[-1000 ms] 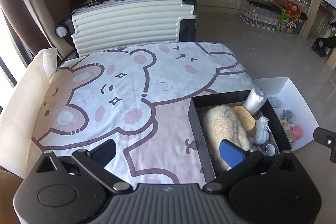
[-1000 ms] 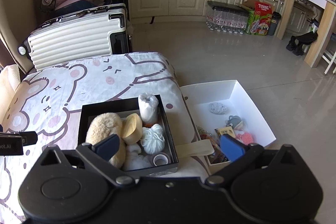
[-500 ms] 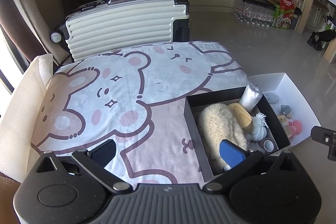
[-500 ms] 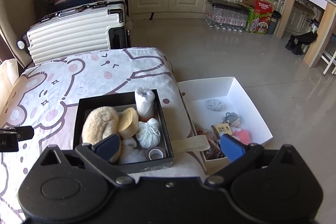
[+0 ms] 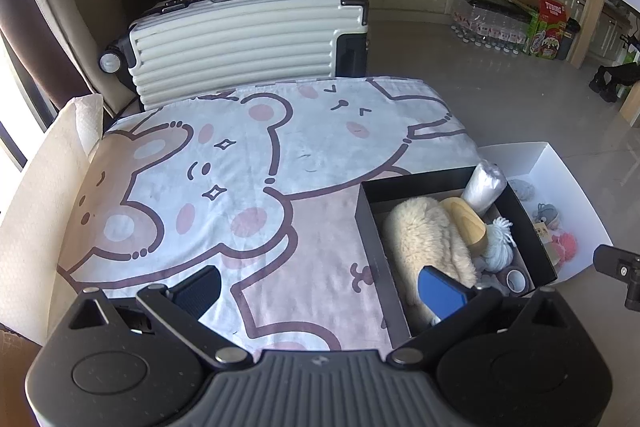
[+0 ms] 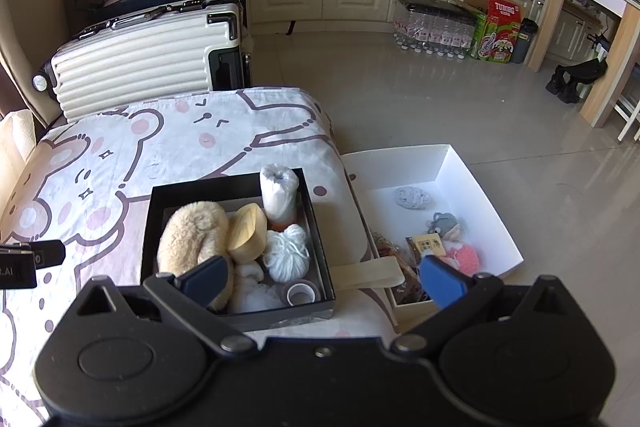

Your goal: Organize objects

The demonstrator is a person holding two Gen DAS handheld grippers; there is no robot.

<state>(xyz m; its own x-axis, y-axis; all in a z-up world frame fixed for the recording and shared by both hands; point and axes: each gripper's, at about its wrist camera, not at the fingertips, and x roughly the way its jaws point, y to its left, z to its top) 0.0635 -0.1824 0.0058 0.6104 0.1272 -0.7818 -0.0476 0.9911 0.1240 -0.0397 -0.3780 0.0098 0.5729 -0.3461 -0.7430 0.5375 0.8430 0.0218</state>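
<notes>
We see a square black box (image 6: 240,191) with a fluffy beige plush (image 6: 192,239) and white yarn ball (image 6: 286,253) | white cardboard tray (image 6: 480,187) beside | left gripper (image 5: 320,285) and right gripper (image 6: 322,275) fingers wide, empty.

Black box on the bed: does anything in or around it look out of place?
The black box is crammed: a plastic-wrapped roll stands taller than its rim. A flat wooden stick bridges the gap between it and the white box instead of lying inside either. Nothing looks spilled or damaged.

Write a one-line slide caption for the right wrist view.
Open right gripper above a black box of fluffy items on a bear-print sheet, white box alongside.
</notes>
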